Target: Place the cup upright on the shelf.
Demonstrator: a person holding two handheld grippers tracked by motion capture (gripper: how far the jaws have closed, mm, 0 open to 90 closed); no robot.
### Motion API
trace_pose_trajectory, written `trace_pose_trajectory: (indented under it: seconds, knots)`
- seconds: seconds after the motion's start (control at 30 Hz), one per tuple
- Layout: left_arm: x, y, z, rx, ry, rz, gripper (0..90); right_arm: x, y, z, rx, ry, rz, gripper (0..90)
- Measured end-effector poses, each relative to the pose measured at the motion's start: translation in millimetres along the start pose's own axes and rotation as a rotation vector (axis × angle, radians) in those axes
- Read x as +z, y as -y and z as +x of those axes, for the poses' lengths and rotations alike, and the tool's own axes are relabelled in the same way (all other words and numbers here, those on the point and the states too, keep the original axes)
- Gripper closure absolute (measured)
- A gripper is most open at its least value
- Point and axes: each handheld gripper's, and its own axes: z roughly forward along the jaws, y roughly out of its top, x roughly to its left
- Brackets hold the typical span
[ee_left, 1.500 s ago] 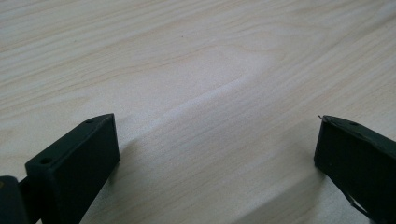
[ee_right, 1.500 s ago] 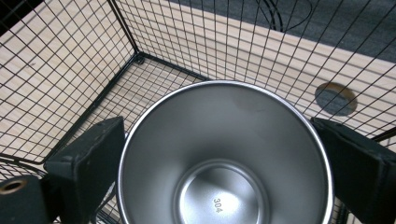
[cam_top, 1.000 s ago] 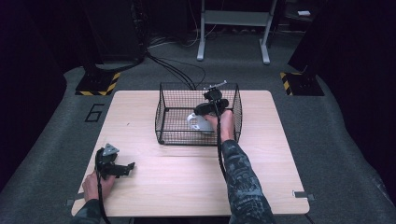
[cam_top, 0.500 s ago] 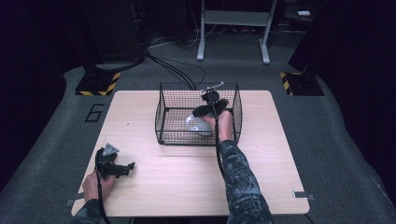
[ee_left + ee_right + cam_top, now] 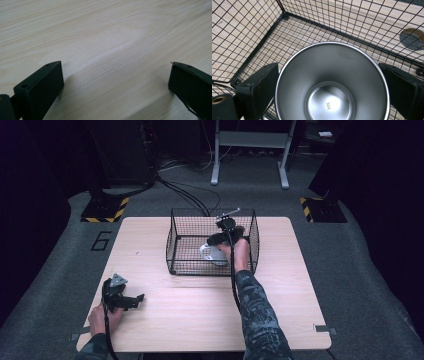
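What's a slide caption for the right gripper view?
Right gripper with its fingers around a steel cup inside the black wire basket.

In my right gripper view the shiny round steel cup (image 5: 332,82) runs off the bottom edge, so its near rim is cut away. From the high view, black wire basket (image 5: 212,266) mesh hides its lower body.

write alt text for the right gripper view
A steel cup, seen from above with "304" stamped on its bottom, sits between the two black jaws of the right hand-held gripper, inside a black wire basket on a light wooden table.
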Motion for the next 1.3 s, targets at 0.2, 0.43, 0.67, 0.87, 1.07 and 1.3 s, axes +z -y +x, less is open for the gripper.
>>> trace_pose_trajectory:
  seconds: [0.2,0.43,0.67,0.87,1.07,1.3]
  knots:
    - [0.1,-0.1,0.4,0.005,0.001,0.000,0.0,-1.0,1.1,-0.1,0.003,-0.002,0.011,5.4]
    - [0.1,-0.1,0.3,0.004,0.001,0.000,0.0,-2.4,7.7,-1.4,0.024,-0.002,0.014,4.9]
    - [0.1,-0.2,0.4,0.004,0.001,0.000,0.0,-6.5,9.9,1.9,0.004,0.003,0.012,1.7]
    - [0.1,-0.2,0.4,0.004,0.001,0.000,0.0,-16.4,9.6,-0.9,0.013,-0.003,-0.014,0.0]
    - [0.1,-0.2,0.3,0.004,0.001,0.000,0.0,-32.2,12.1,-1.8,-0.002,-0.017,-0.043,0.0]
    - [0.2,-0.2,0.5,0.004,0.000,0.000,0.0,-54.7,19.3,3.2,-0.046,-0.045,-0.091,0.0]
